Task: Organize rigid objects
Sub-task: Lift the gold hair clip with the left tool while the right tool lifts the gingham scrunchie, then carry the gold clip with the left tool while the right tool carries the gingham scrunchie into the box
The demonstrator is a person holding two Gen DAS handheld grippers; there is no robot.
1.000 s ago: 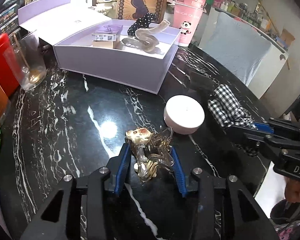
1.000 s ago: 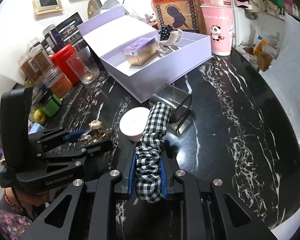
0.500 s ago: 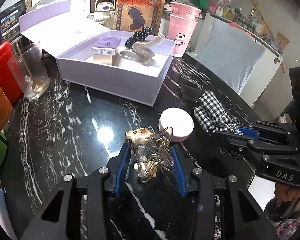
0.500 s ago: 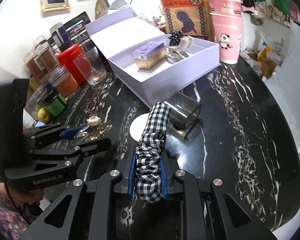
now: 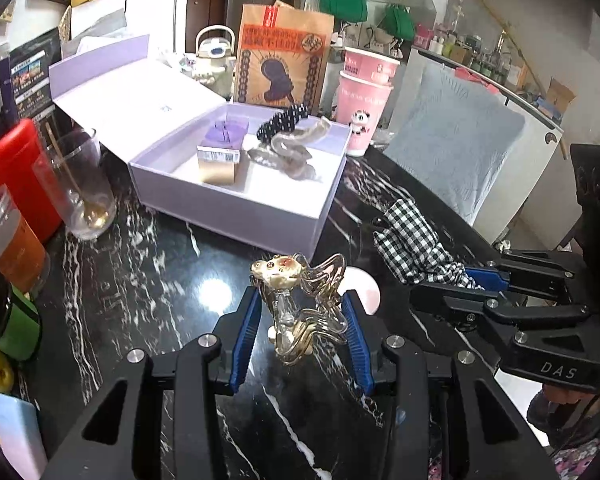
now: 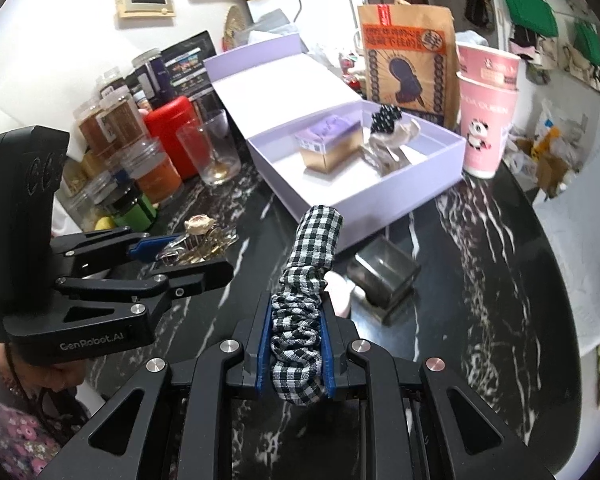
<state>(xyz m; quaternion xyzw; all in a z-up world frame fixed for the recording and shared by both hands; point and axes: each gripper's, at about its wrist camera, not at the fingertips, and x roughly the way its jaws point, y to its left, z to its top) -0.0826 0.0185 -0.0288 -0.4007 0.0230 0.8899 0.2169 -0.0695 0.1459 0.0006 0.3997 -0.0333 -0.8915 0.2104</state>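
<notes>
Left wrist view: your left gripper (image 5: 302, 322) clamps a translucent amber hair claw (image 5: 300, 304) above the black marble table (image 5: 140, 280).

Right wrist view: your right gripper (image 6: 294, 350) pinches a checked fabric scrunchie (image 6: 300, 300); the left gripper's housing reads "GenRobot.AI".

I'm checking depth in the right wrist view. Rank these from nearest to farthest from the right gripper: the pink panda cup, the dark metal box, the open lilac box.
From the right gripper:
1. Dark metal box, just ahead and right, on the table.
2. Open lilac box, farther ahead, centre.
3. Pink panda cup, beyond the lilac box's right corner.
</notes>
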